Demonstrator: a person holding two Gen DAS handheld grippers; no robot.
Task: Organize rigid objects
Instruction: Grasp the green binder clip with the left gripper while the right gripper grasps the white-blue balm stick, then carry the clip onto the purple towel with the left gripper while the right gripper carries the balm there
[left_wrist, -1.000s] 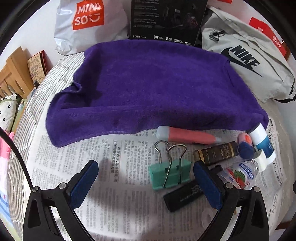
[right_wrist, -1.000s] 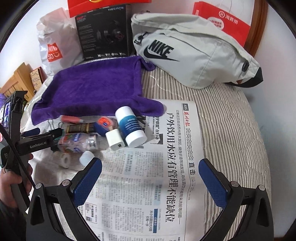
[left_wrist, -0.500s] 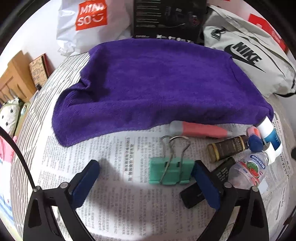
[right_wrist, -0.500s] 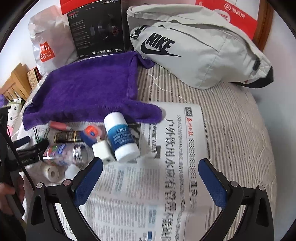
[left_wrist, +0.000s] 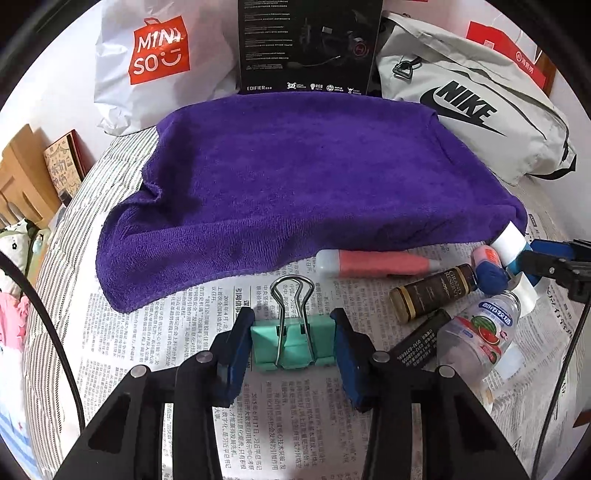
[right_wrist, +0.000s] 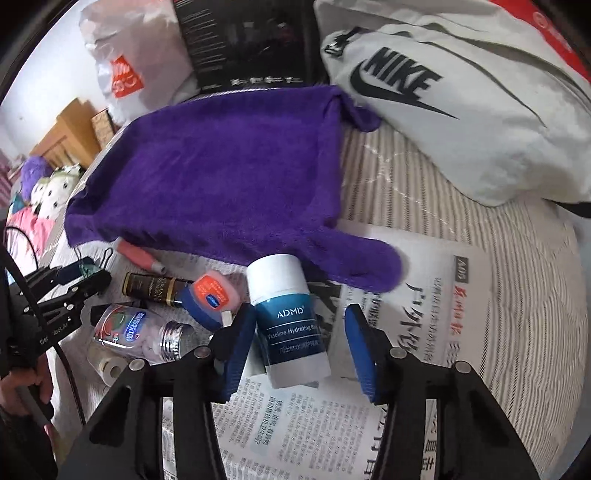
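Observation:
A mint-green binder clip (left_wrist: 293, 341) lies on the newspaper (left_wrist: 177, 332), and my left gripper (left_wrist: 293, 345) is shut on its two sides. My right gripper (right_wrist: 301, 341) is partly closed around a white and blue Vaseline balm stick (right_wrist: 290, 321); its left pad touches the stick and a gap shows at the right pad. Beside them lie a pink tube (left_wrist: 373, 263), a brown bottle (left_wrist: 430, 293), a clear candy bottle (left_wrist: 480, 338), a black bar (left_wrist: 415, 345) and a small blue and pink jar (right_wrist: 210, 293). A purple towel (left_wrist: 306, 177) lies behind.
A grey Nike bag (right_wrist: 461, 110), a black Edifier box (left_wrist: 308, 46) and a white Miniso bag (left_wrist: 155, 62) stand behind the towel. A tape roll (right_wrist: 110, 367) lies at the newspaper's left in the right wrist view. Striped bedding (right_wrist: 498, 258) extends right.
My left gripper moved right and forward onto the binder clip and closed on it. My right gripper moved forward and left to the balm stick and narrowed around it.

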